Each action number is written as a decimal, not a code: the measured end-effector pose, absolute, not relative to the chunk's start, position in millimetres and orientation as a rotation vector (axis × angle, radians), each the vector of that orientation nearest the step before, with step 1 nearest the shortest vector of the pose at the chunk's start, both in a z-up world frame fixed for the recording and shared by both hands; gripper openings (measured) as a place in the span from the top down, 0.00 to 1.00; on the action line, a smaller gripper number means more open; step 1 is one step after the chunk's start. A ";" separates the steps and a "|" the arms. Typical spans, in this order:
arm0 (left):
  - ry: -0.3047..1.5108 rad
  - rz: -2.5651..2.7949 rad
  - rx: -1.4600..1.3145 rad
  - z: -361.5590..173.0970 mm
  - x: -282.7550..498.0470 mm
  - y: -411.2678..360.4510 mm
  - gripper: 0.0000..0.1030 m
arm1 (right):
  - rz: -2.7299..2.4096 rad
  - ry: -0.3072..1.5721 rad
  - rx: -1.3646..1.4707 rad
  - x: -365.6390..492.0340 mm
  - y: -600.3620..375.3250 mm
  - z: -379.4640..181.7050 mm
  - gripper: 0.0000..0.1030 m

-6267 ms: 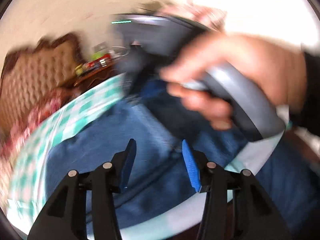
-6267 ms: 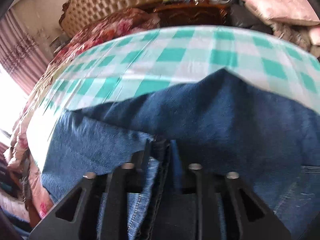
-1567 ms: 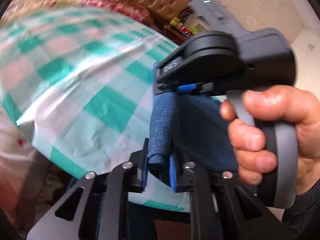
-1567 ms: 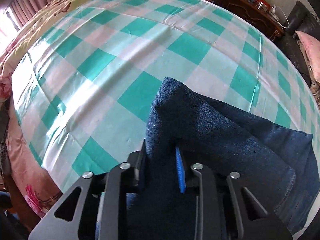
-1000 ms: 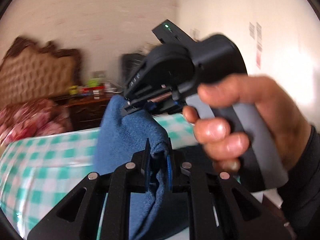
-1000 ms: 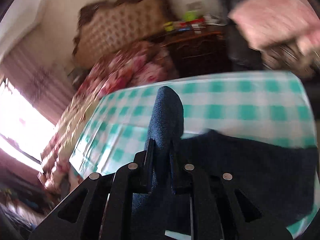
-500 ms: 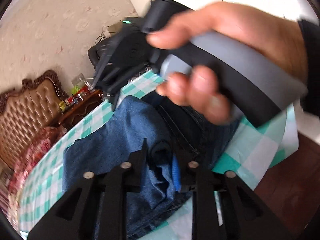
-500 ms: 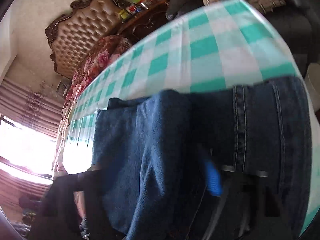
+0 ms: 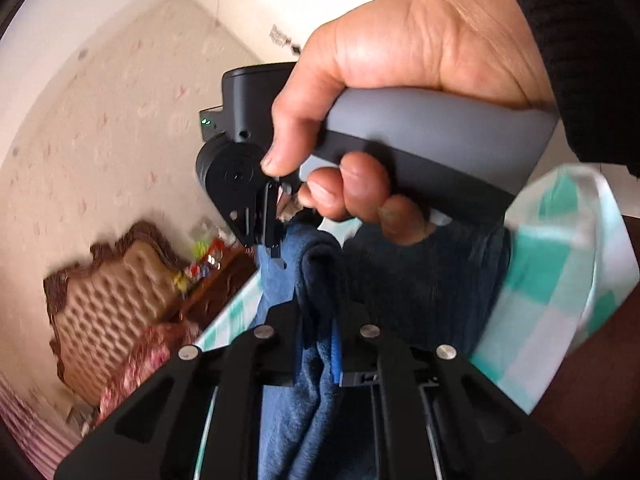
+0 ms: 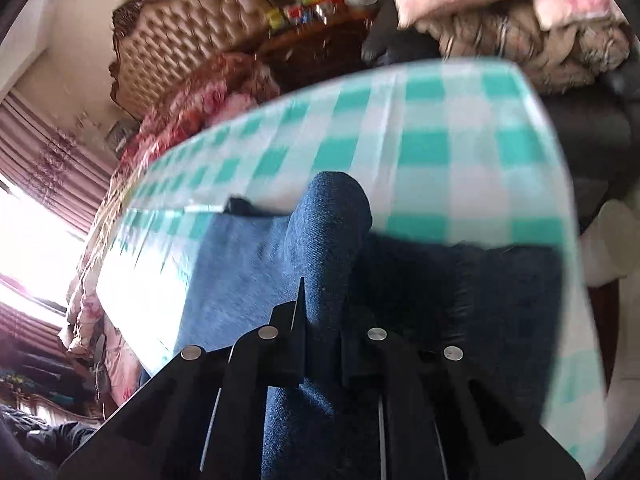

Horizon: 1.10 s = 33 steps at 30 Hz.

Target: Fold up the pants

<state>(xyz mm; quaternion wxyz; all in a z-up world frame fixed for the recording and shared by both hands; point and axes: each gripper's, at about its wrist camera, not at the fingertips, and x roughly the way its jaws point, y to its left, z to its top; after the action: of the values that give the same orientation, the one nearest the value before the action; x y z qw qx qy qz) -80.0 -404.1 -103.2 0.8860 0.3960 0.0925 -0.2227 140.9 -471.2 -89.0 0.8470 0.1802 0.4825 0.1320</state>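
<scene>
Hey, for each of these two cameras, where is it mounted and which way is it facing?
Left wrist: on the left hand-held gripper, looking along its fingers at pinched jeans; the right hand and its tool fill the top.
Right wrist: on the right hand-held gripper, looking over gripped jeans toward the checkered tablecloth and headboard.
Shared: jeans, tablecloth, headboard.

Each fisheye looks forward along its own hand-held gripper, close to the denim. The left view tilts up toward the wall; the right looks down across the checked surface [image 10: 432, 148]. Both share the tufted headboard [image 9: 108, 300] (lower left, upper left).
</scene>
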 end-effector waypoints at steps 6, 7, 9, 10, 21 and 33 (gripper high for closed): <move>0.243 -0.559 0.959 -159.4 -74.3 -452.5 0.90 | 0.239 1.061 0.430 135.2 -519.3 -137.2 0.88; 0.258 -0.568 0.983 -169.4 -71.7 -454.9 0.90 | 0.239 1.070 0.455 137.0 -522.3 -151.3 0.88; 0.260 -0.567 1.001 -179.3 -67.0 -456.0 0.90 | 0.258 1.049 0.482 134.8 -525.8 -157.6 0.88; 0.258 -0.565 1.001 -177.8 -65.9 -456.5 0.90 | 0.268 1.032 0.486 132.6 -526.2 -154.4 0.88; 0.191 -0.555 0.969 -144.7 -86.6 -472.3 0.90 | 0.251 0.962 0.508 112.6 -552.1 -129.2 0.90; 0.259 -0.707 0.904 -165.1 -63.2 -467.2 0.49 | 0.168 0.926 0.502 100.8 -560.7 -154.7 0.90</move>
<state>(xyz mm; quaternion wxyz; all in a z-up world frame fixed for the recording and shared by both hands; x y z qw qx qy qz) -63.2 -467.2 -165.1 0.8320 0.4262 0.1219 -0.3336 100.8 -560.7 -154.7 0.8612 0.2395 0.4411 0.0799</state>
